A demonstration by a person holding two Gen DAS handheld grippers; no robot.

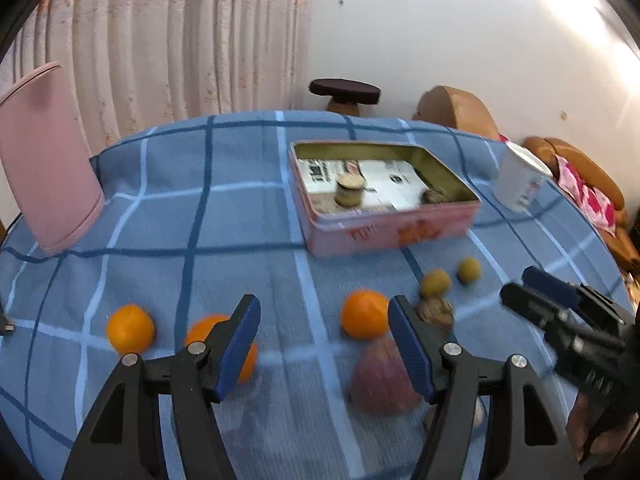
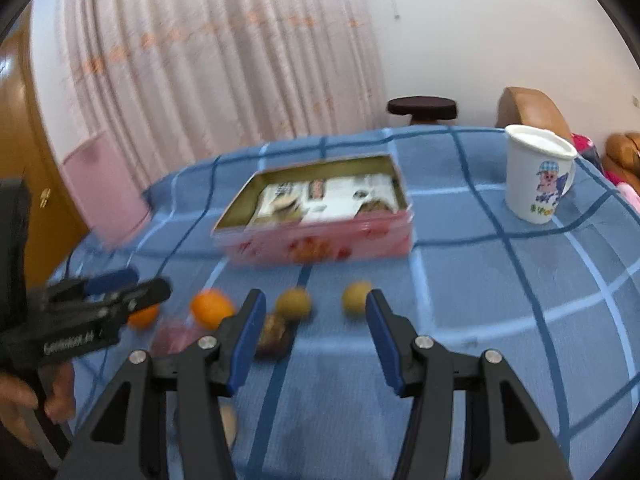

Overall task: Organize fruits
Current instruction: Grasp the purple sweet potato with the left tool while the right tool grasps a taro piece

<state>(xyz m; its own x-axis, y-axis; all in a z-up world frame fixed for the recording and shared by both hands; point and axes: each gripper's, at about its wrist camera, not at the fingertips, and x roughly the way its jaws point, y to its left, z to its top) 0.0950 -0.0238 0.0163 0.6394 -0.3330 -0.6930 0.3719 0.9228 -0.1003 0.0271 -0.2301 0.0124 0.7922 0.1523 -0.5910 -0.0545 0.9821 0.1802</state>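
Fruit lies loose on the blue checked tablecloth [image 1: 240,208]. There are three oranges [image 1: 130,328] [image 1: 218,344] [image 1: 364,314], a reddish apple [image 1: 380,380], two small yellow-green fruits [image 1: 435,282] [image 1: 469,270] and a walnut [image 1: 436,312]. My left gripper [image 1: 324,344] is open above the cloth. The apple sits low by its right finger, and no pad touches it. My right gripper [image 2: 316,336] is open and holds nothing. The small fruits [image 2: 294,302] [image 2: 356,296] lie just beyond its tips, and the walnut [image 2: 274,336] is by its left finger.
An open pink tin [image 1: 384,236] with papers and small items inside stands behind the fruit. A white mug [image 2: 538,176] is at the right and a pink container [image 1: 44,160] at the far left. A person's hand [image 2: 24,396] holds the left gripper [image 2: 148,282].
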